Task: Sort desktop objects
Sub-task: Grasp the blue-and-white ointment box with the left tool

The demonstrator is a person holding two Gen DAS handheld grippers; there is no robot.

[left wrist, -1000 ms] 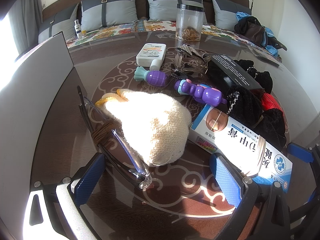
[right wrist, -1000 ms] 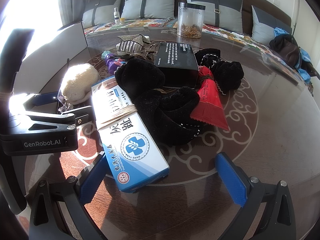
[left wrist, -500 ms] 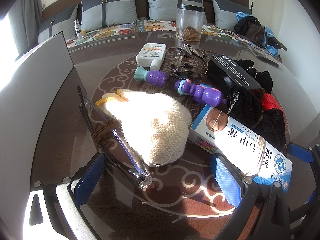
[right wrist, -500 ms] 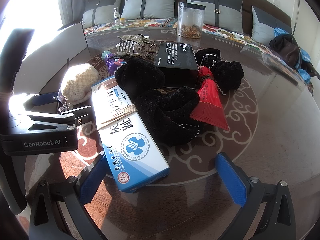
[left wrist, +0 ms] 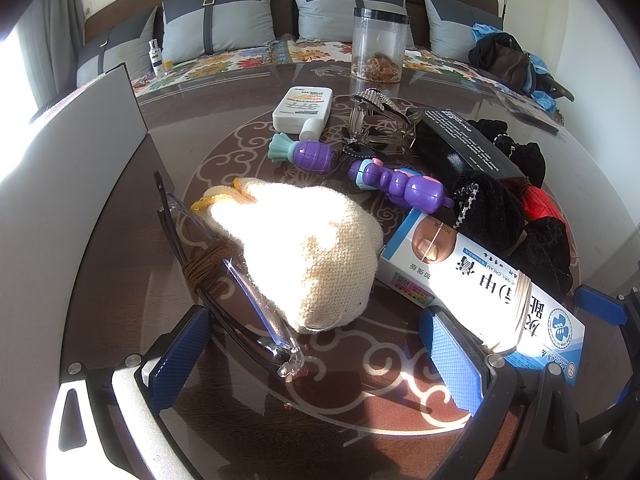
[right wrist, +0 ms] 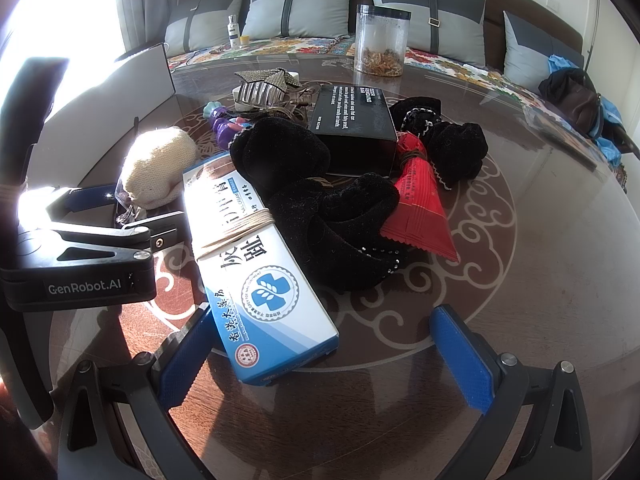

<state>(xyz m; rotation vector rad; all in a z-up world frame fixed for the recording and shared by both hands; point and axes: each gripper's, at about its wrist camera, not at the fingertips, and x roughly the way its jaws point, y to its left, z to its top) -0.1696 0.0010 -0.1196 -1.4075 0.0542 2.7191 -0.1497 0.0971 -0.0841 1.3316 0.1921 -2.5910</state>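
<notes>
At the left edge of the glass-topped table (left wrist: 120, 216), folded glasses (left wrist: 224, 296) bound with brown cord are seen touching a cream knitted pouch (left wrist: 308, 256). The left gripper (left wrist: 316, 356) is held wide open and empty just before them. A blue-and-white carton (right wrist: 256, 252) lies mid-table against black velvet pouches (right wrist: 332, 216); its near end is straddled by the open, empty right gripper (right wrist: 324, 360). A red packet (right wrist: 420, 208) lies rightmost.
</notes>
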